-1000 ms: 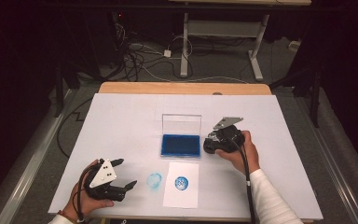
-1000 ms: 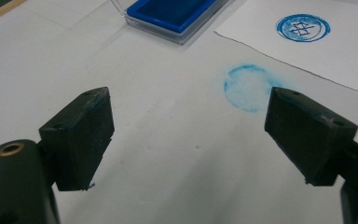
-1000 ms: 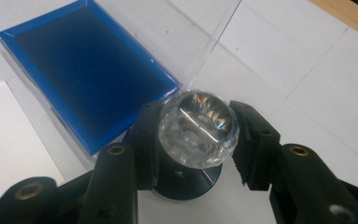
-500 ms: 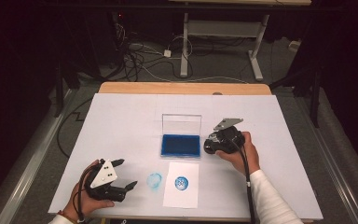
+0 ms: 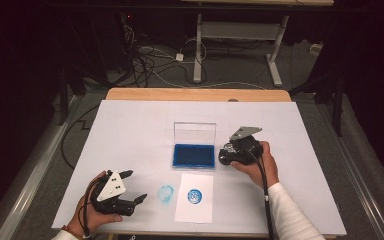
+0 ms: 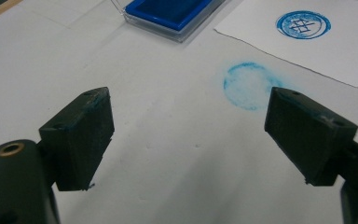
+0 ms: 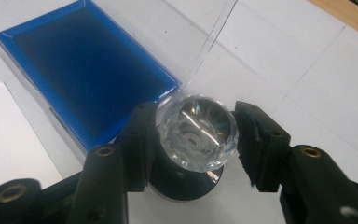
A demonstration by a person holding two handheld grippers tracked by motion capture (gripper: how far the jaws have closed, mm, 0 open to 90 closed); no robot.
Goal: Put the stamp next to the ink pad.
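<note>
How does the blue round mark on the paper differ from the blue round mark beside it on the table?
The mark on the paper is crisp, with a dark ring and a pattern inside; the mark on the table is pale, smeared and shows no pattern. The first lies on the white sheet, the second directly on the table cover, left of the sheet in the high view. Both are blue and round.

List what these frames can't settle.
- Stamp underside: hidden by its clear knob and dark base, right gripper view.
- Right gripper jaw tips: too small and dark in the high view.
- Motif of the print on the paper: too blurred, left gripper view.
- Ink pad: far part cut off by the top edge, left gripper view.
</note>
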